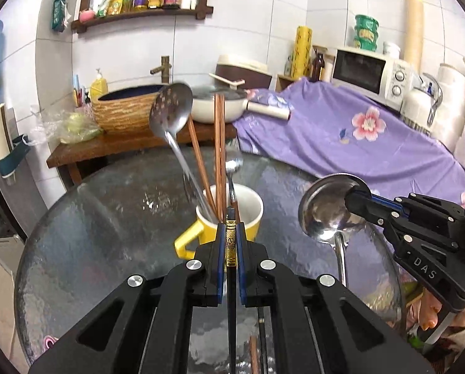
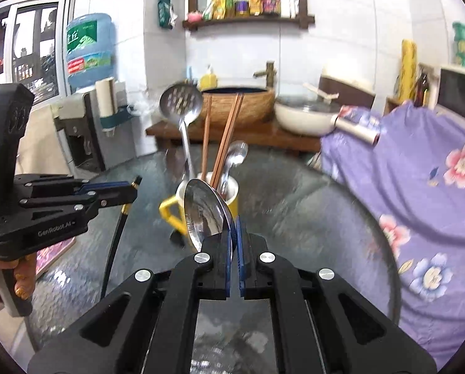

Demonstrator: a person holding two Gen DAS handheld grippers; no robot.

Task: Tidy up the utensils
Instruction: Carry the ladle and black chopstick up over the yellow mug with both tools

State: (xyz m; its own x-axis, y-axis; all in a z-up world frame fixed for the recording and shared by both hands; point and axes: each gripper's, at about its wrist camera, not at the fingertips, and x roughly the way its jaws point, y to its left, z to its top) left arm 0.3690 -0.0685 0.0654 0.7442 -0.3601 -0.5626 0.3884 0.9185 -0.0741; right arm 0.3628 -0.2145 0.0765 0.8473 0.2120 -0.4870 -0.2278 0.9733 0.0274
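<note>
Glass table (image 1: 114, 218) bears yellow mug (image 1: 232, 215) bristling with wooden chopsticks (image 1: 219, 143).

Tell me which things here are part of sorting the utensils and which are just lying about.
Part of the job:
- yellow mug
- slotted spatula, wooden chopsticks, small spoon in it
- black chopstick in left gripper
- ladle in right gripper

Lying about:
- microwave
- white pan
- purple cloth

A yellow mug (image 1: 232, 218) with white inside, brown chopsticks (image 1: 220, 143), a purple cloth (image 1: 372, 143) with pink flowers, a black chopstick (image 1: 231, 249) banded gold.
</note>
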